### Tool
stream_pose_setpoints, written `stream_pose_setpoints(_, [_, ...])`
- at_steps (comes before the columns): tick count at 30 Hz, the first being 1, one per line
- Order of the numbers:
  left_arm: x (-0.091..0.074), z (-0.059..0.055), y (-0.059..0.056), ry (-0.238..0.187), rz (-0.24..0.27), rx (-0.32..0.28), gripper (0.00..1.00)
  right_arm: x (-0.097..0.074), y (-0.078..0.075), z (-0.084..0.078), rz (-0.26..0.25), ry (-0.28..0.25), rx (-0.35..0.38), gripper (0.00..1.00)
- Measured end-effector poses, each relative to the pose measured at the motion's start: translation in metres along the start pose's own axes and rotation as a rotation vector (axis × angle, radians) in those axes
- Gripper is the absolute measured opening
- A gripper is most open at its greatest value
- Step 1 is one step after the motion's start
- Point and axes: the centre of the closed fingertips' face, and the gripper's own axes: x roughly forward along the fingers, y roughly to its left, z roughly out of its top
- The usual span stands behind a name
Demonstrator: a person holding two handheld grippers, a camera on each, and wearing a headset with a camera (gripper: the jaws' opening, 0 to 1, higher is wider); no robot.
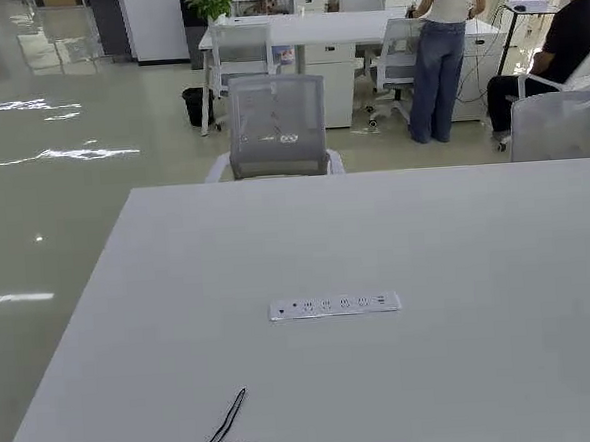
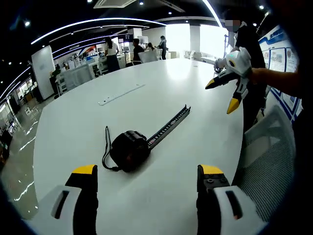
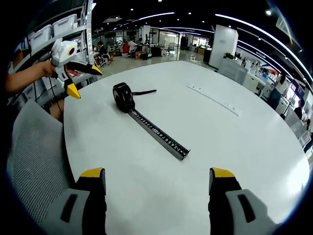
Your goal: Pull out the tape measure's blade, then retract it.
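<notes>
Right gripper view: blade [image 3: 159, 133] out on bench [image 3: 244, 147]; left tool [image 2: 147, 170], right tool [image 3: 157, 172] released; retract likely next, needs gripping tape measure [image 3: 123, 97]

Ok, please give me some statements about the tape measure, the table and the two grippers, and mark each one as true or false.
1. The tape measure's blade is pulled out and lies on the white table. True.
2. The left gripper is shut on the tape measure. False: its jaws are open and apart from it, with nothing between them.
3. A power strip lies on the table. True.
4. The tape measure is yellow. False: it is black, with a black strap.
5. The right gripper grips the blade's end hook. False: it is open, and the hook lies free on the table.
</notes>
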Motion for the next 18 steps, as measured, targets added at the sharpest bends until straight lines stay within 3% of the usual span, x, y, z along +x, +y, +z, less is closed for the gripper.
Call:
stream_pose_setpoints(5, [-0.006,0.006,-0.006,-0.031,0.034,-0.049,0.85,-0.008,0.003,0.011,-0.039,-0.052,0.047,0.94])
stream_pose_setpoints(9, [-0.01,0.01,-0.01,-0.063,0.073,-0.063,0.86,-0.013,0.007,0.015,-0.051,-0.064,0.059,0.96])
stream_pose_setpoints(14, [-0.013,0.012,-0.015,-0.079,0.093,-0.089,0.88,-0.015,0.012,0.018,-0.078,-0.08,0.075,0.99])
stream_pose_setpoints(18, [-0.015,0.014,-0.019,-0.073,0.125,-0.094,0.91,-0.015,0.015,0.022,-0.097,-0.123,0.14,1.0])
